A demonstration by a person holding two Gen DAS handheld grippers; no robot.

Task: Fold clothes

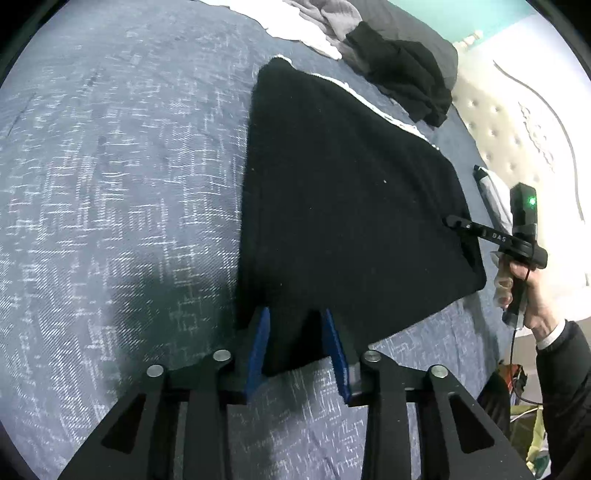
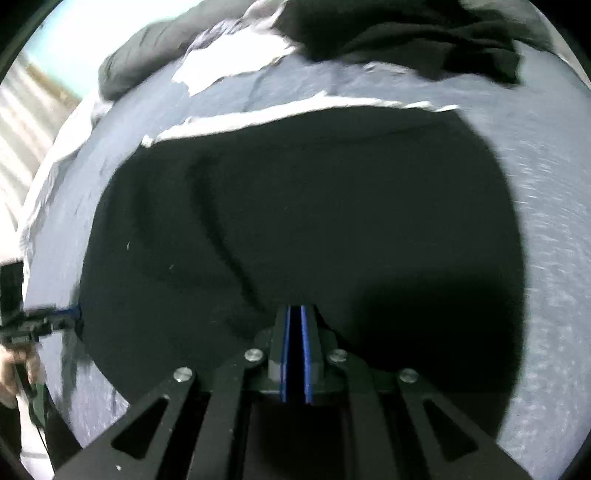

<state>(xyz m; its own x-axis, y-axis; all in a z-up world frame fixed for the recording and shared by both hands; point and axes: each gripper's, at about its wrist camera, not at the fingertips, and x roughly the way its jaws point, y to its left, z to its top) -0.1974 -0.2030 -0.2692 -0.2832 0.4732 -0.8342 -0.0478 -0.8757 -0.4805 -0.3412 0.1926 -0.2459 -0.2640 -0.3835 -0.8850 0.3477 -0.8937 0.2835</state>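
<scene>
A black folded garment [image 1: 351,203] lies flat on the blue-grey bedspread [image 1: 110,147], with a white edge [image 1: 369,99] showing along its far side. My left gripper [image 1: 295,317] is open at the garment's near corner, and the cloth lies between its blue pads [image 1: 258,347]. In the left wrist view my right gripper [image 1: 448,221] rests its tip on the garment's right edge, held by a hand [image 1: 532,291]. The right wrist view shows that gripper [image 2: 295,308] shut low over the black garment [image 2: 314,203]. Whether cloth is pinched there is hidden. The left gripper [image 2: 70,314] appears at the garment's left edge.
A pile of unfolded clothes lies at the far end of the bed: a black piece [image 1: 406,74], a grey one [image 1: 332,18] and a white one [image 1: 306,33]. A cream tufted headboard [image 1: 491,122] stands to the right. A dark pillow [image 2: 136,62] lies beyond.
</scene>
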